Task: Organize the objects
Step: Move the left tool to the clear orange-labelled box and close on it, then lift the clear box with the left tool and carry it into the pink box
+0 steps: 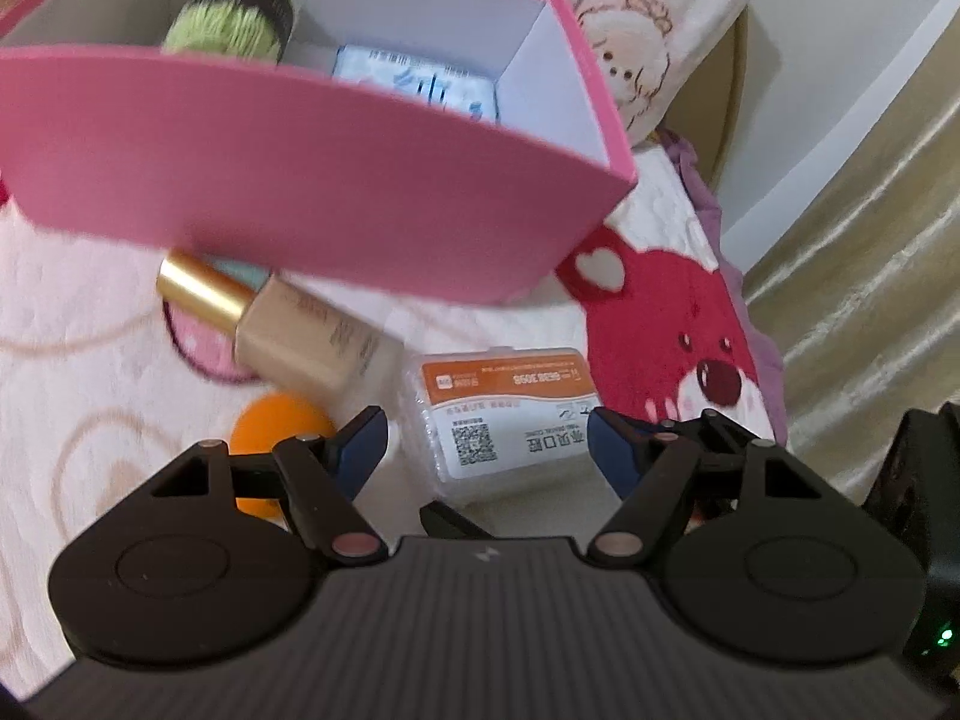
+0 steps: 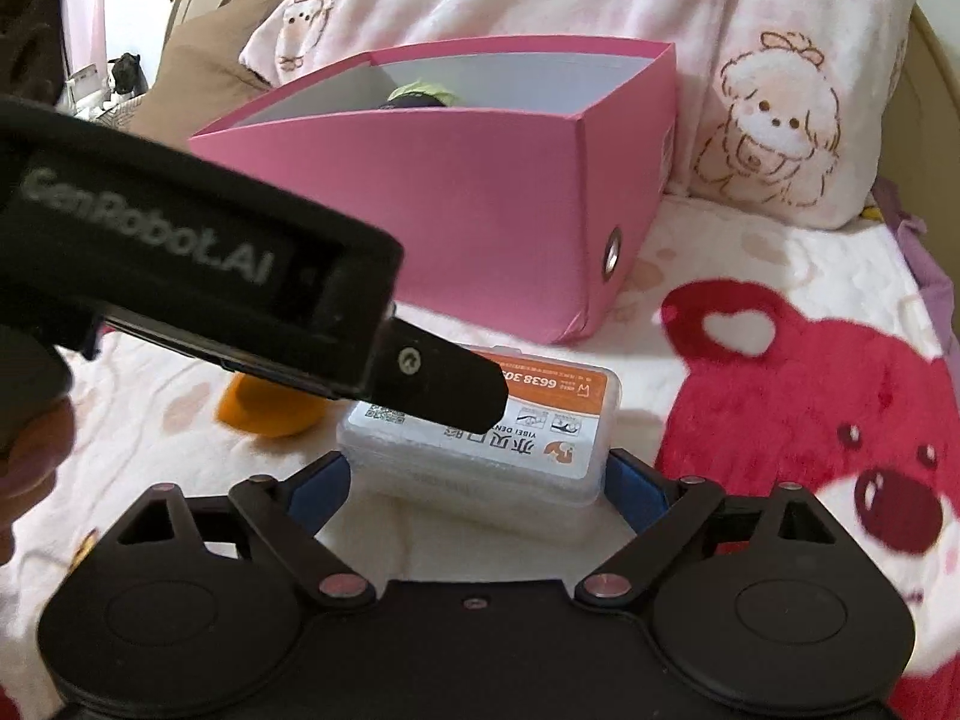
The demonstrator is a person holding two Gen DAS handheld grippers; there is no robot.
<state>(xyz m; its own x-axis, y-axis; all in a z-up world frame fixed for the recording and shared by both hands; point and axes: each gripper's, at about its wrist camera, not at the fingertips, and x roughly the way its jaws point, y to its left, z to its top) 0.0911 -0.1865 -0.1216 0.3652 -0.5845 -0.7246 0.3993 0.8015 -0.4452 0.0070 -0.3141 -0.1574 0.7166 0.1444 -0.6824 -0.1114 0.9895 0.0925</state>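
Right gripper [image 2: 477, 480] brackets clear plastic box [image 2: 480, 450], jaws wide; left gripper [image 1: 486, 438] half-open, empty.

The bed [image 2: 750, 276] is covered by a pale blanket printed with a red bear [image 2: 840, 420] at 3 o'clock in the right wrist view. Resting directly on it:
- pink box [image 2: 468, 210], open-topped, at 12 o'clock;
- clear plastic case [image 2: 480, 450] with an orange-and-white label, at centre, near the box;
- orange sponge [image 2: 264, 414], at 9 o'clock of the case;
- beige bottle [image 1: 288, 330] with a gold cap, lying on its side, partly under the box edge in the left wrist view;
- pillow [image 2: 750, 90] with a lamb print, behind the box.
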